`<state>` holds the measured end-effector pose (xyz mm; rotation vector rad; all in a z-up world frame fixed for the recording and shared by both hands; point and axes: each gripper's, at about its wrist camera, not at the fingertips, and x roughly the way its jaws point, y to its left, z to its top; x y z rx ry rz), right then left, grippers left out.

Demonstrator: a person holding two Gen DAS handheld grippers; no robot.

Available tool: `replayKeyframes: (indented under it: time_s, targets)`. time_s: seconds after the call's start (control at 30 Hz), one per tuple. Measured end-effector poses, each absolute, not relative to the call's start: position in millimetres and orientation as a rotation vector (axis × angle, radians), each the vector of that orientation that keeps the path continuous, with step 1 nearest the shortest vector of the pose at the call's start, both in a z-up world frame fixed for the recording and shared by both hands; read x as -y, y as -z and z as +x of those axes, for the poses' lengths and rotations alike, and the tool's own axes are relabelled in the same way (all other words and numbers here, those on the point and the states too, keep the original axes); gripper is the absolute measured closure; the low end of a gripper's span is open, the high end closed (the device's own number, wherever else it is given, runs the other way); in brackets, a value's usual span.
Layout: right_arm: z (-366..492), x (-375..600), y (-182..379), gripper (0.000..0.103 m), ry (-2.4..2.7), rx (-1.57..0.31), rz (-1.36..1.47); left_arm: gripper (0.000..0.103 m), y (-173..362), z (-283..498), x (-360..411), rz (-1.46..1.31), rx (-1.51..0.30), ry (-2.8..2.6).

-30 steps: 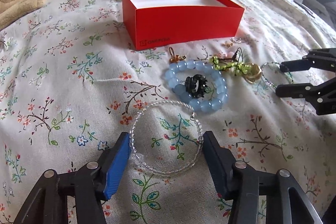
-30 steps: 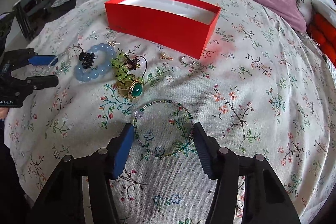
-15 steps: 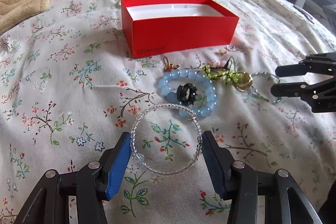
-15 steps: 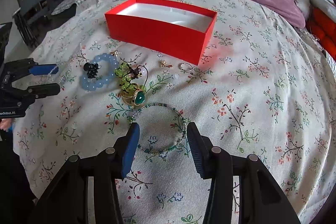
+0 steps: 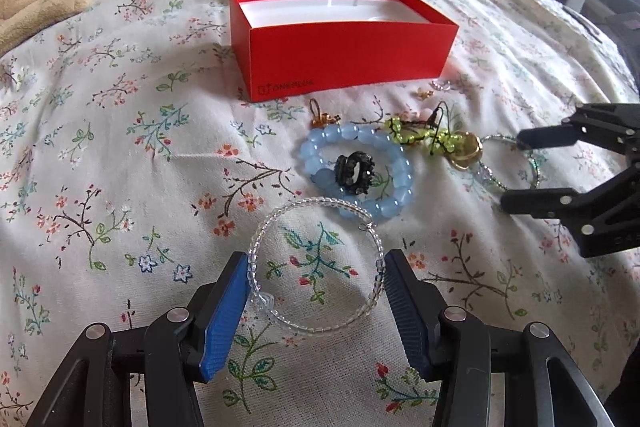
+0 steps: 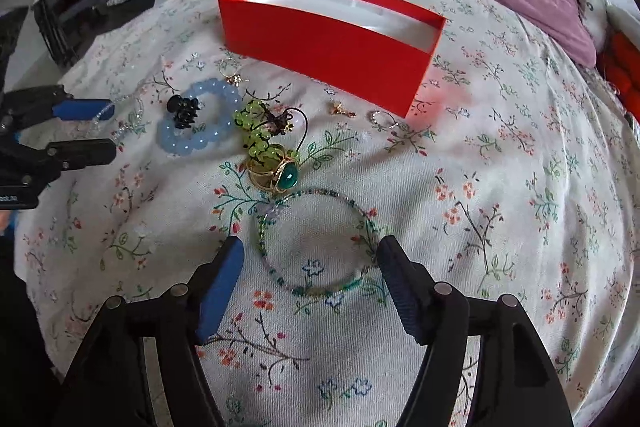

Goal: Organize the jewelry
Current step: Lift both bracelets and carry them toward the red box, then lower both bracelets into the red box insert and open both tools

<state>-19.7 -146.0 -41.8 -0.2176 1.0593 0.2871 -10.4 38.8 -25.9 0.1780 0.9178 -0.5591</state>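
We have the left claw (image 5: pixel 316 277) clamped across the clear bead bangle (image 5: pixel 316 265) low-centre, the right claw (image 6: pixel 308 259) opening around the green bead bangle (image 6: pixel 318 243), red box (image 5: pixel 340 43) straight up-frame.

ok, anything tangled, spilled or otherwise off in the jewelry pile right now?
One knot: the green bead strand lies draped over the gold ring with the green stone, its black cord looping beside it, so they may lift together. A black ring sits inside the blue bead bracelet. Red box upright; nothing looks damaged.
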Motion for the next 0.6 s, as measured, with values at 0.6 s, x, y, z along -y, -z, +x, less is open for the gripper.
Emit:
replayKeyframes:
  time_s: [0.6]
  targets:
    - [-16, 147, 31, 0.041, -0.312, -1.064, -0.207, 0.045, 14, -2, -41, 0.145, -0.906, 0.537]
